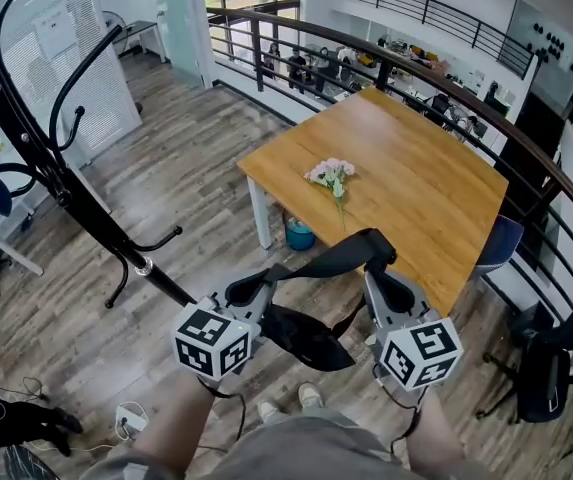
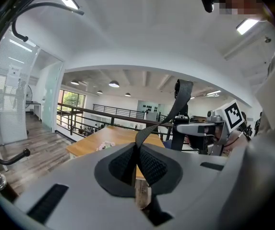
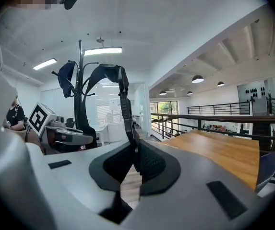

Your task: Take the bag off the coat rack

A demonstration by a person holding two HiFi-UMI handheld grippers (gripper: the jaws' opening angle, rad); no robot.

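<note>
**Black bag hanging from both my claws, clear of the coat rack**

The wooden table [image 1: 416,188] lies ahead of me, and the black coat rack [image 1: 66,193] stands off to my left. The bag [image 1: 306,338] hangs low between my claws over the plank floor, apart from the rack. Its strap [image 1: 331,260] arches up between them. My left claw [image 2: 137,164] is clamped tight on one end and my right claw [image 3: 132,164] pinches the other.

The black bag [image 1: 311,340] is hanging slack by its strap [image 1: 331,258], off the black coat rack [image 1: 61,183] standing nearby.
</note>
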